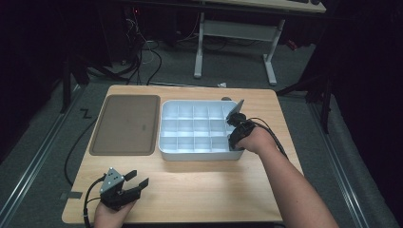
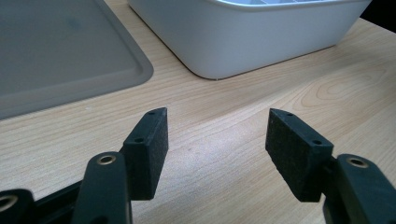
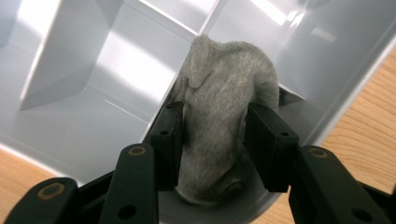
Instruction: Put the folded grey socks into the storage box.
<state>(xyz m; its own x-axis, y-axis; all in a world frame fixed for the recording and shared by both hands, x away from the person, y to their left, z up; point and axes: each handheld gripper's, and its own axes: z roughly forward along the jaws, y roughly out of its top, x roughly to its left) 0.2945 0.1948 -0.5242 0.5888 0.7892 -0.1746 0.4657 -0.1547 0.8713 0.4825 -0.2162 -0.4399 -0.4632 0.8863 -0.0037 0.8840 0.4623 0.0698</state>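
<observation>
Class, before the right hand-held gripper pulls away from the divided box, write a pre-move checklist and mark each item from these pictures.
1. Grey sock is inside the white divided box: ok.
2. Right hand-held gripper has let go of the sock: cannot tell; it still lies between the jaws.
3. Sock sits within one compartment: not ok; it drapes over a divider.
4. Left hand-held gripper open and unloaded: ok.
5. Brown tray apart from the box: ok.
</observation>
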